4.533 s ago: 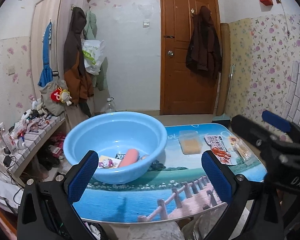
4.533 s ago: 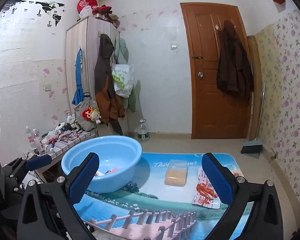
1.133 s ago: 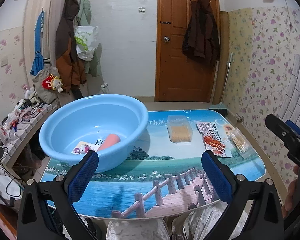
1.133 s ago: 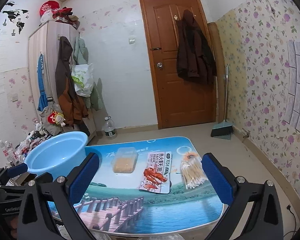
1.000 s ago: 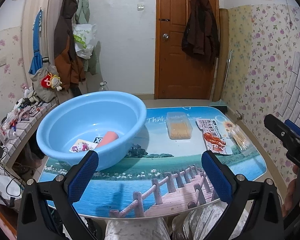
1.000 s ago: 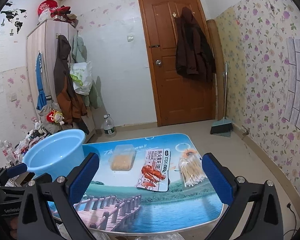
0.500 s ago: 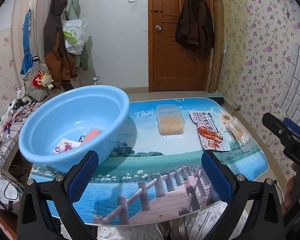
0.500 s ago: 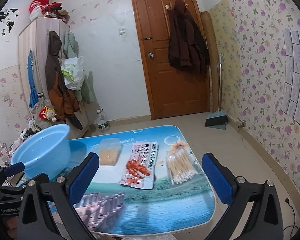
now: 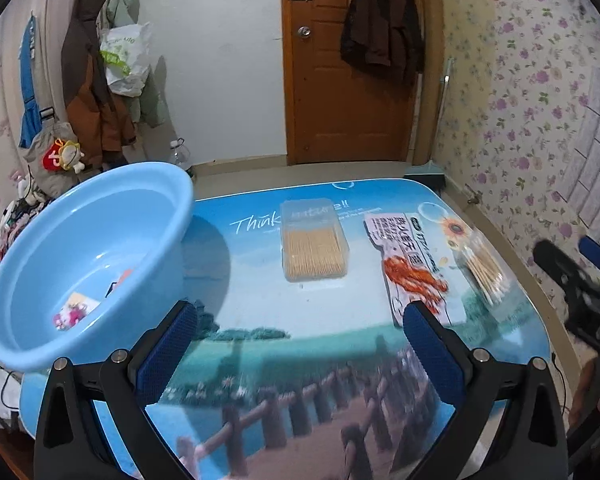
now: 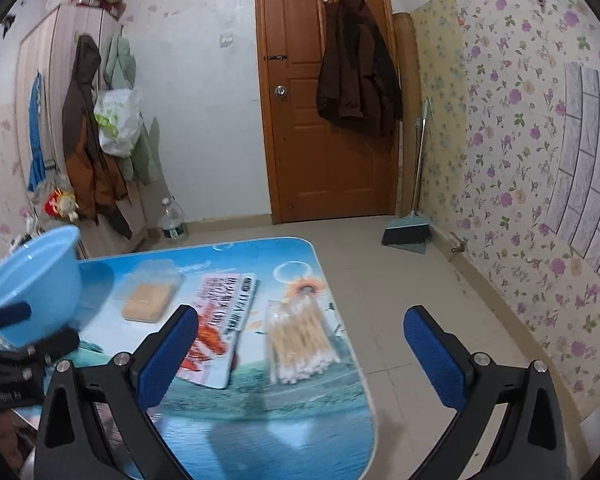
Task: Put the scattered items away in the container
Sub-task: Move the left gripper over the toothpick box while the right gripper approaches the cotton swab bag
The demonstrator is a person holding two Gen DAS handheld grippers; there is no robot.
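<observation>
- The basin [image 9: 88, 248] is sitting on the table [image 9: 260, 320], at its left end.
- A card [image 9: 76, 310] is lying inside the basin.
- The box of toothpicks [image 9: 314, 248] is lying to the right of the basin.
- The snack packet [image 9: 410, 262] is lying farther right of the basin, beyond the box.
- The bag of cotton swabs [image 10: 298, 338] is lying farthest from the basin, near the table's right edge.

The light blue basin [image 9: 88, 256] is sitting upright at the table's left end, holding a small printed packet [image 9: 76, 310] and an orange-pink item [image 9: 122, 278] on its bottom; just right of the basin a clear box of toothpicks [image 9: 314, 250] is lying flat. Right of that box a flat snack packet with a red crayfish picture [image 9: 414, 264] is lying lengthwise; beyond it, farthest from the basin, a clear bag of cotton swabs [image 9: 484, 268] is resting flat near the table's right edge.
</observation>
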